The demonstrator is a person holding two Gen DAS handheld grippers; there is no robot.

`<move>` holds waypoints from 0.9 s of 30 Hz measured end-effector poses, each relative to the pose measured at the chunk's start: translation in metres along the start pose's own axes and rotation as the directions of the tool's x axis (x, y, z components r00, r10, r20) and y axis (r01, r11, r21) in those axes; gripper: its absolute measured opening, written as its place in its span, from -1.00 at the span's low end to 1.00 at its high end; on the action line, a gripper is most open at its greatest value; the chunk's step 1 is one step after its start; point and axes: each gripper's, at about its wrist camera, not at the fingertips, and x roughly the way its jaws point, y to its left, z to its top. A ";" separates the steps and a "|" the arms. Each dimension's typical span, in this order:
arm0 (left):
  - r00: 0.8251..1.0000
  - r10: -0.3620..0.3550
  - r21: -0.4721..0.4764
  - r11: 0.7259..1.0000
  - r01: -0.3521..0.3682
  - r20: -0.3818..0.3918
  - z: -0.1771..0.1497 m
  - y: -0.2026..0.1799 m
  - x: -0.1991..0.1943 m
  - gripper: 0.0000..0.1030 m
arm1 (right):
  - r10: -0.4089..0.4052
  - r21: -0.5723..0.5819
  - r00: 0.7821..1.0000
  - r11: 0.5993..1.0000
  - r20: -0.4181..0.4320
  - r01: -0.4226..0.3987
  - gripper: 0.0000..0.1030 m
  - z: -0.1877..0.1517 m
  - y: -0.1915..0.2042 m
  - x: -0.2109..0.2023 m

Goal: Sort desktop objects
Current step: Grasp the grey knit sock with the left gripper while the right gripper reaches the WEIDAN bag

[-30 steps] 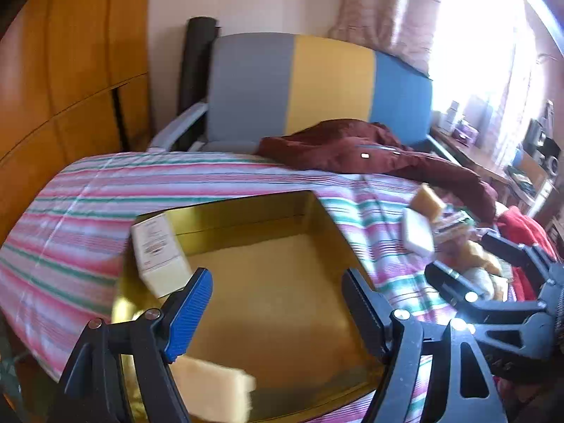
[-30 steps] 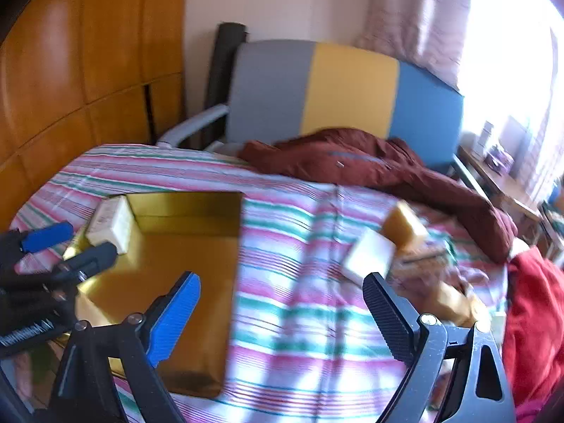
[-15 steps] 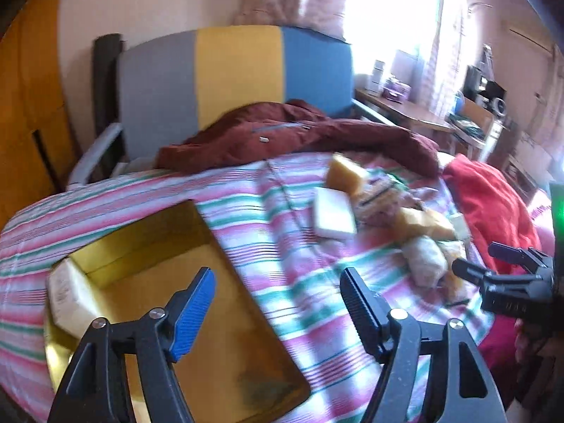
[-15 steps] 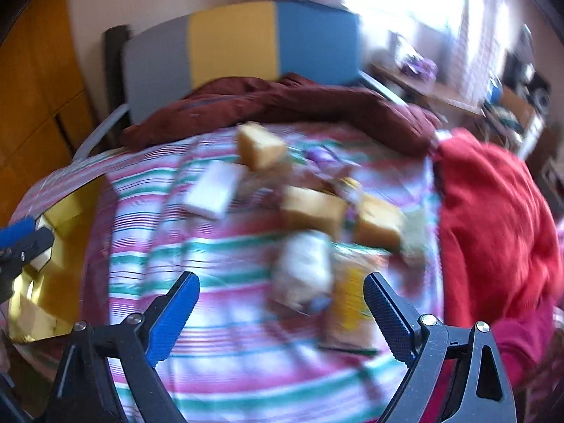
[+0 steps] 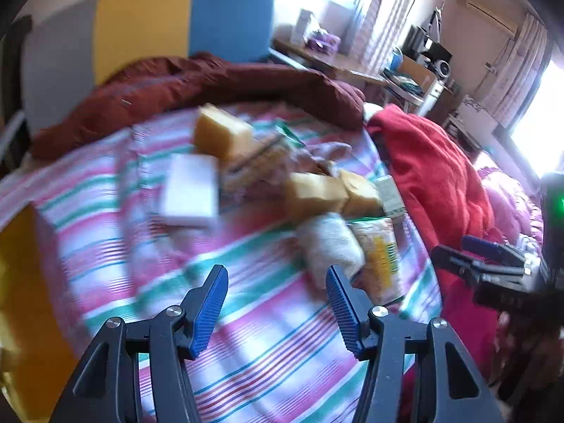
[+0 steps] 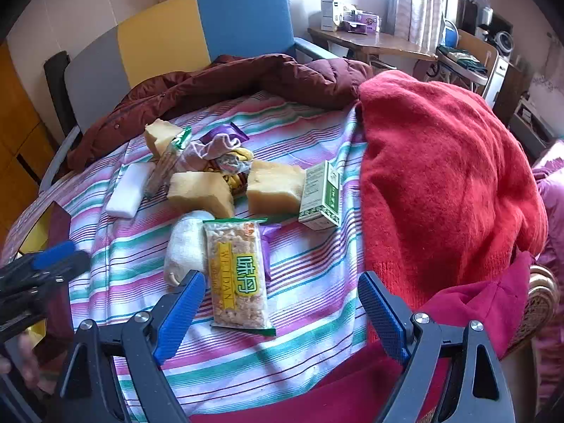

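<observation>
Both grippers hang empty over the striped cloth point(image 6: 310, 282) that covers the desk. The right gripper point(image 6: 282, 303) has its jaws wide apart, above the near edge, with a snack bar point(image 6: 236, 271) lying between its tips and a white roll point(image 6: 185, 246) touching the bar's left side. The left gripper point(image 5: 276, 299) is likewise spread, at the left edge beside the gold tray point(image 5: 24, 299).

Farther back, mid-desk, lie three yellow sponges point(image 6: 201, 192), a white block point(image 6: 128, 190), a green box point(image 6: 322, 194) and a crumpled rag point(image 6: 218, 151). A red sweater point(image 6: 440, 183) covers the right edge; a maroon jacket point(image 6: 246, 77) crowds the far edge.
</observation>
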 end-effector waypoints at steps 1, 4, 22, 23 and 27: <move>1.000 -0.020 -0.004 1.000 0.020 -0.013 0.003 -0.003 0.008 0.12 | -0.004 -0.002 1.000 1.000 0.002 0.004 0.73 0.000 -0.001 0.001; 0.996 -0.072 -0.031 0.997 0.070 -0.061 0.010 -0.011 0.032 0.12 | -0.009 0.002 1.000 1.000 0.006 0.009 0.74 0.001 -0.005 0.003; 0.966 -0.221 -0.178 0.964 0.196 -0.135 0.012 -0.013 0.096 -0.01 | 0.035 0.040 0.999 0.999 -0.010 -0.034 0.76 0.000 -0.016 0.013; 0.966 -0.221 -0.178 0.964 0.196 -0.131 0.010 -0.011 0.093 -0.03 | 0.031 0.034 0.999 0.999 -0.016 -0.030 0.76 0.000 -0.015 0.014; 0.974 -0.195 -0.171 0.970 0.174 -0.113 -0.001 -0.006 0.078 -0.04 | 0.009 -0.006 0.999 1.000 -0.041 -0.010 0.76 0.001 -0.007 0.016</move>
